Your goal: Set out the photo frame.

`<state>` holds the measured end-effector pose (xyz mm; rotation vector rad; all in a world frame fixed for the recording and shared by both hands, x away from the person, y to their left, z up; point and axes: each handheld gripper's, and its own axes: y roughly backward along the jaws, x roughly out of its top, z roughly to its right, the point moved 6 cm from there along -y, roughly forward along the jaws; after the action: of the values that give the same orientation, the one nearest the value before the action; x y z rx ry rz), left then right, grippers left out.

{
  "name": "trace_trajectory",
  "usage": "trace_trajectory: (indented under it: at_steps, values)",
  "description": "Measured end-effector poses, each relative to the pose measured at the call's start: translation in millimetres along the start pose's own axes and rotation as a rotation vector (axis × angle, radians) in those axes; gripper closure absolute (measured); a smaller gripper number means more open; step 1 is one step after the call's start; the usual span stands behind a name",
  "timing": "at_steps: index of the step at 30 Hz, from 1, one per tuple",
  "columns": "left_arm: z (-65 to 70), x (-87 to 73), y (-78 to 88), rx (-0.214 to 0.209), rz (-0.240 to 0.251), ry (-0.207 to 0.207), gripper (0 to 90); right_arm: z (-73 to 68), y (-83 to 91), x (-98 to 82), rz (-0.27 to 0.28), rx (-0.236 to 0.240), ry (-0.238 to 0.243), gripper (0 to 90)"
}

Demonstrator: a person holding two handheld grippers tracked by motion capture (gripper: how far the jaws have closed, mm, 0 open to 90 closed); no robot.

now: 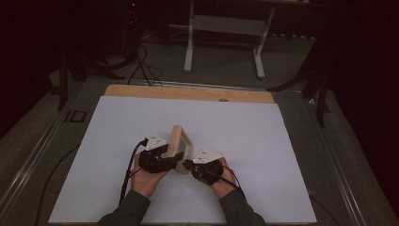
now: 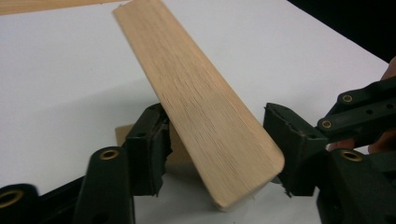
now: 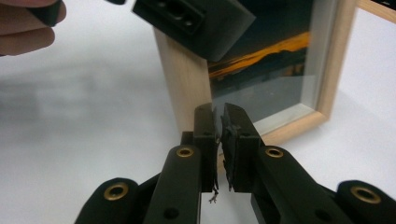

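Frame: a pale wooden picture frame (image 1: 180,147) stands on edge on the white tabletop (image 1: 94,155), near its front middle, between the two grippers; in the right gripper view (image 3: 187,88) its glass shows a dark picture with an orange streak; in the left gripper view (image 2: 201,107) its flat wooden edge slants up and away, with a rounded near corner

Left gripper: the left gripper (image 1: 172,159) sits at the frame's left side in the high view; in its own view (image 2: 215,144) the jaws straddle the wooden edge; the left pad lies against or just beside the wood, the right pad stands a little clear of it; not clamped; one black jaw of it also shows at the top of the right gripper view

Right gripper: the right gripper (image 1: 188,165) is at the frame's near right corner; in its own view (image 3: 220,123) the jaws are nearly together, just in front of the glass and the frame's inner edge; whether they pinch anything I cannot tell

Hands: both hold the grippers from below, sleeves coming in at the bottom edge

Surroundings: a wooden strip (image 1: 188,92) borders the far side of the tabletop; the room beyond is dark
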<state>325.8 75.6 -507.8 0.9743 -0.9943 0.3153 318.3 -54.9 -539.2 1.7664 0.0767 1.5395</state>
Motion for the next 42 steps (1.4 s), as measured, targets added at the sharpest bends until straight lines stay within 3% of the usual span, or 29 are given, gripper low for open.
trace_trajectory:
  at_steps: [10,17,25,36,42]
  values:
    - [0.3,0.6,1.1,0.012,0.011,-0.004,50.6,-1.9,-0.6,-0.1,-0.010,0.011,0.016,81.9]
    - [1.7,1.2,1.9,0.022,0.010,-0.020,55.4,9.2,9.3,3.2,0.021,-0.016,-0.008,82.1]
    - [8.1,1.6,1.2,0.027,0.011,-0.065,56.4,19.1,19.2,8.5,0.057,-0.050,-0.025,83.7]
    - [20.9,0.9,-0.3,0.010,0.010,-0.139,58.4,30.8,30.9,12.9,0.093,-0.088,-0.053,86.5]
    - [26.9,-0.8,-1.4,-0.007,0.005,-0.176,59.7,40.3,41.4,17.8,0.138,-0.126,-0.074,88.0]
